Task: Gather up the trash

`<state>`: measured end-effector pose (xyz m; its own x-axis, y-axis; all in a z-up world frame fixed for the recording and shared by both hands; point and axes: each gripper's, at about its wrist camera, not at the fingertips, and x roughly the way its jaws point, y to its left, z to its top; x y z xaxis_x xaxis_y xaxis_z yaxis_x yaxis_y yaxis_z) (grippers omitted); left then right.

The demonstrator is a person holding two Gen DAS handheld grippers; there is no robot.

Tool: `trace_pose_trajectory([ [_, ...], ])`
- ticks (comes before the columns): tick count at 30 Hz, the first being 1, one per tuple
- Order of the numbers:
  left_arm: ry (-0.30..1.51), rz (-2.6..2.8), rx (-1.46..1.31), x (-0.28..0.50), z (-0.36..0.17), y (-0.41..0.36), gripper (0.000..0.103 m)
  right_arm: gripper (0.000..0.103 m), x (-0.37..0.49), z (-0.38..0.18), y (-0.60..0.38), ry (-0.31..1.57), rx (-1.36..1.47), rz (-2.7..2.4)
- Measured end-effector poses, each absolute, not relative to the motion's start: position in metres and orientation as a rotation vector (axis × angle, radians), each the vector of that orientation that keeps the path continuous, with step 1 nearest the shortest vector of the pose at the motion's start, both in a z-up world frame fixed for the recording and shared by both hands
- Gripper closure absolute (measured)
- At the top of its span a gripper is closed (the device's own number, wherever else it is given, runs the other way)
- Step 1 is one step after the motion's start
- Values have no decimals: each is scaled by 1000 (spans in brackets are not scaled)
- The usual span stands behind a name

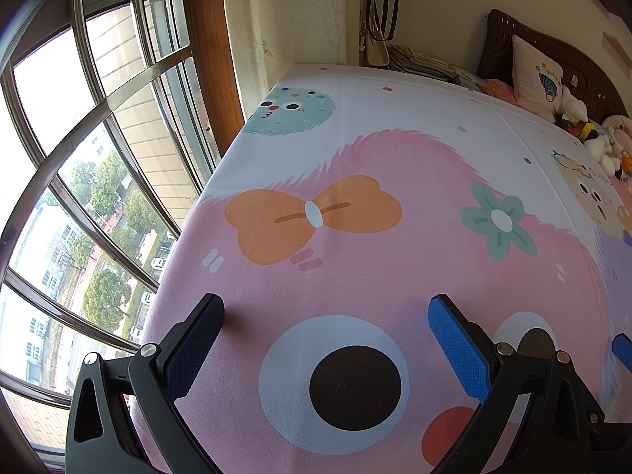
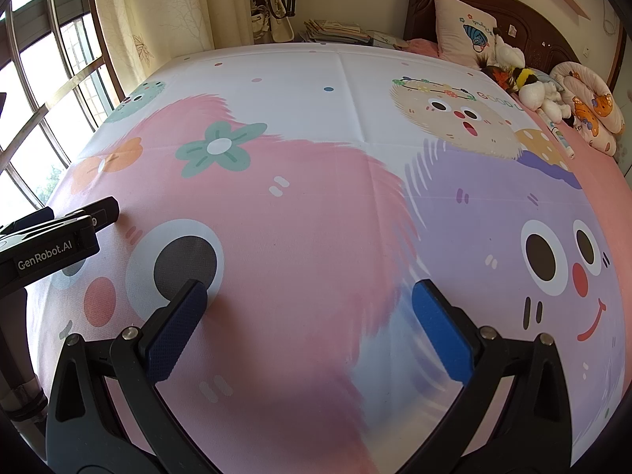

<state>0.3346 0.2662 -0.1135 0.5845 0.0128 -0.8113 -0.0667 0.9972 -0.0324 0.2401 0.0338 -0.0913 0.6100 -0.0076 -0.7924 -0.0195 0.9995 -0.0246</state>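
Note:
A bed sheet printed with pink, purple and green cartoon creatures fills both views. My left gripper hovers low over a printed eye, open, nothing between its blue pads. My right gripper is open and empty too, above the pink and purple print of the sheet. The left gripper also shows at the left edge of the right wrist view. I see no wrapper or scrap on the sheet. A capped marker pen lies near the bed's right side.
Stuffed toys, a printed pillow and a rolled cushion crowd the dark wooden headboard. Stacked books and a hanging bag sit by the far wall. A barred window runs along the left.

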Motion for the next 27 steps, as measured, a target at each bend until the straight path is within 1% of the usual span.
trace_pose_trajectory([
  [27,946,46,-61,335,-114,266,1,0,239,-93,34,915,-32,7],
])
